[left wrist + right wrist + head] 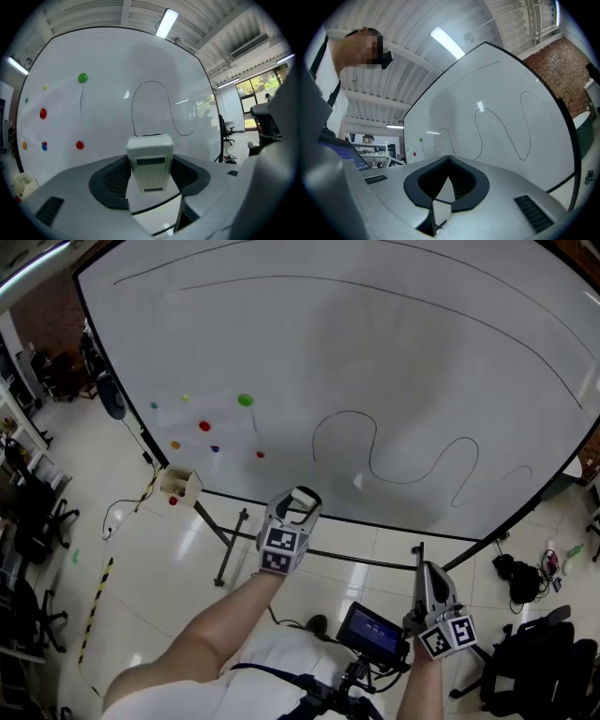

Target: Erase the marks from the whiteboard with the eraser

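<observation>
Over at the whiteboard's (375, 343) nine o'clock side, a green magnet (245, 400) sits highest, with a red magnet (204, 426) at its seven o'clock. A small pale box (180, 483) sits at the board's lower left corner. The left gripper (298, 507) is clamped on the white eraser (150, 161) and holds it up near the board's bottom edge, roughly at seven o'clock from the looping black line (412, 470). Further right, at the person's five o'clock, the right gripper (431, 592) is clenched on nothing, just beside a dark screen (373, 631).
</observation>
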{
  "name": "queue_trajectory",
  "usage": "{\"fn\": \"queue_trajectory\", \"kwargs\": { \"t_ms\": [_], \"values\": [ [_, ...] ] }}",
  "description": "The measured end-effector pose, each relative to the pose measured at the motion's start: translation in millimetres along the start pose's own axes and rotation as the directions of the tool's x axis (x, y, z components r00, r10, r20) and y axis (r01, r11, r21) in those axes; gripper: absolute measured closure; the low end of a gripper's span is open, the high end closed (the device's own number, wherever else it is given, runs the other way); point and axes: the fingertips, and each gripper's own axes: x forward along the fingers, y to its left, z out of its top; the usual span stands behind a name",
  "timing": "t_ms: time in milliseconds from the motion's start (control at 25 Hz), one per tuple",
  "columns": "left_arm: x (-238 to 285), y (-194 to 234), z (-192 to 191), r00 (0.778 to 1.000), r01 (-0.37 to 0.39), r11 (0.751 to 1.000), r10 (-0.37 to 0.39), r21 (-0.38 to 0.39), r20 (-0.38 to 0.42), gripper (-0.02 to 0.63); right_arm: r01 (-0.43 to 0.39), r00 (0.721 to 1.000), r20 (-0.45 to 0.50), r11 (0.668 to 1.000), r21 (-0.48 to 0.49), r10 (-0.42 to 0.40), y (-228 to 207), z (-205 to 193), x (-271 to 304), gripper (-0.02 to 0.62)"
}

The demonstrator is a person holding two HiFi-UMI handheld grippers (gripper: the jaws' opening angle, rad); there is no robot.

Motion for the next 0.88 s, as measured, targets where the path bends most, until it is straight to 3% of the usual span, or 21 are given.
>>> {"fn": "queue_trajectory", "kwargs": {
  "t_ms": [200,480,680,880],
  "values": [
    [34.4,22.2,11.8,0.999,-0.045,0.999,0.045,0.0,0.003,0.307,0.005,1.0,-0.011,1.0,-0.022,-0.005,-13.7,-0.4,26.1,0.58],
    [56.3,23.1,23.8,0.998,0.032,0.999,-0.032,0.013,0.061,0.308,0.014,1.0,-0.023,0.999,-0.046,-0.015,-18.6,-11.4,66.8,0.58],
    [65.5,26.6,29.3,0.993,0.026,1.0,-0.027,0.014,0.116,0.308,0.016,0.999,-0.051,0.999,-0.049,-0.019,-19.5,-26.2,87.9,0.58],
    [70.8,28.6,23.1,0.995,0.013,1.0,-0.012,-0.009,0.096,0.311,0.005,0.999,-0.054,0.998,-0.062,-0.008,-22.9,-25.6,106.4,0.58]
  ]
}}
